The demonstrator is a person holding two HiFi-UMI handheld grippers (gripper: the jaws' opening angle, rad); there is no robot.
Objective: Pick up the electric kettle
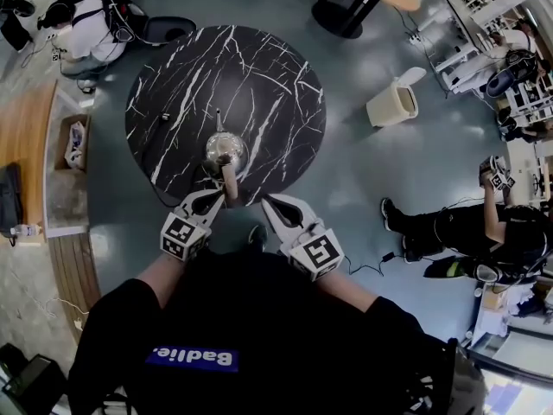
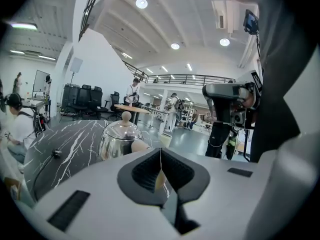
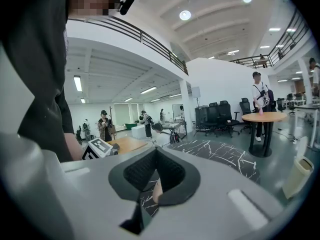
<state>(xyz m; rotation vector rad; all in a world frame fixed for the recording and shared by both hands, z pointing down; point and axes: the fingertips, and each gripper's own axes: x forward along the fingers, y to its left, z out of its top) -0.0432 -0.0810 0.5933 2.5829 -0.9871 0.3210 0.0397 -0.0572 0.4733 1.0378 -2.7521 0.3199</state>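
Observation:
The shiny steel kettle (image 1: 225, 148) stands near the front edge of the round black marble table (image 1: 259, 85). Its wooden handle (image 1: 229, 180) points toward me. My left gripper (image 1: 218, 199) is shut, and its tips lie against the end of that handle. In the left gripper view the kettle (image 2: 119, 139) sits just beyond the closed left gripper (image 2: 160, 156). A tan strip of handle (image 2: 139, 146) shows past the tips, and I cannot tell whether it is pinched. My right gripper (image 1: 268, 202) hangs shut just right of the handle, holding nothing; in its own view the right gripper (image 3: 156, 156) faces the table (image 3: 220, 151).
A small dark device (image 1: 164, 117) with a cable lies on the table's left part. A beige bin (image 1: 393, 104) stands on the floor to the right. One person (image 1: 467, 232) sits on the floor at right, another (image 1: 86, 24) at top left. A wooden bench (image 1: 26, 145) runs along the left.

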